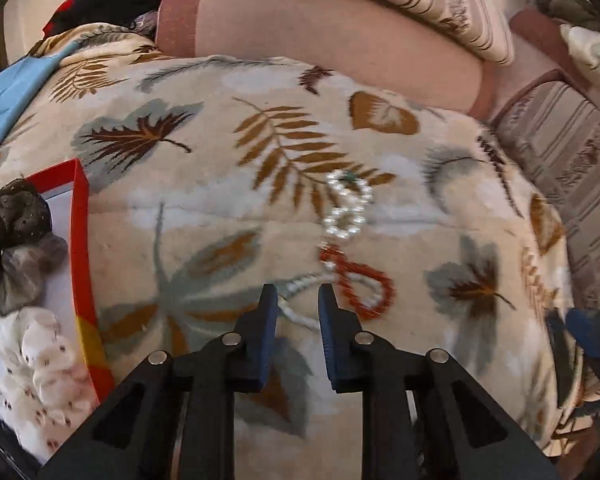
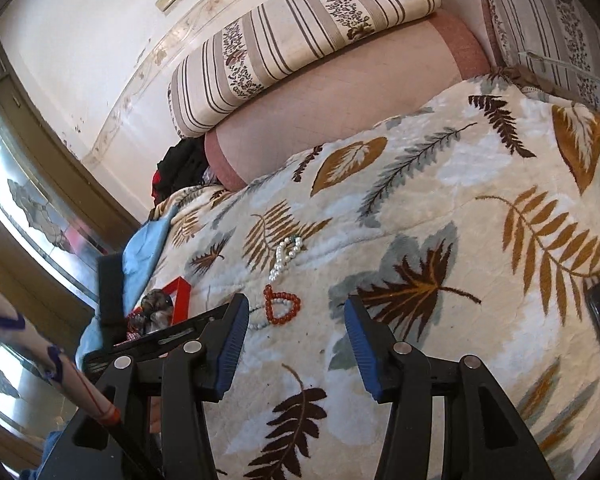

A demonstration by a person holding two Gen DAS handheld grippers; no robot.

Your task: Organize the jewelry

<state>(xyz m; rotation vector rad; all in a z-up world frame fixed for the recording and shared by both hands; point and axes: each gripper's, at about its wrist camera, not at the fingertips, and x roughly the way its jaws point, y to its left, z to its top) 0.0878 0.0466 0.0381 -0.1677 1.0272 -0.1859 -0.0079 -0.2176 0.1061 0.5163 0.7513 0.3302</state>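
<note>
Bracelets [image 1: 352,240] lie on blanket [image 1: 220,160], right of box [image 1: 82,240].

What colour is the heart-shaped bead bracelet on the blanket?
Red-orange bead bracelet; clearest in the right wrist view.

Surface: bed under a cream blanket [image 2: 440,208] printed with leaves.
On blanket: pearl bracelet [image 1: 346,210], red bead bracelet [image 1: 364,284], small white bead strand [image 1: 300,312], red-rimmed box [image 1: 82,240] at left edge.
</note>
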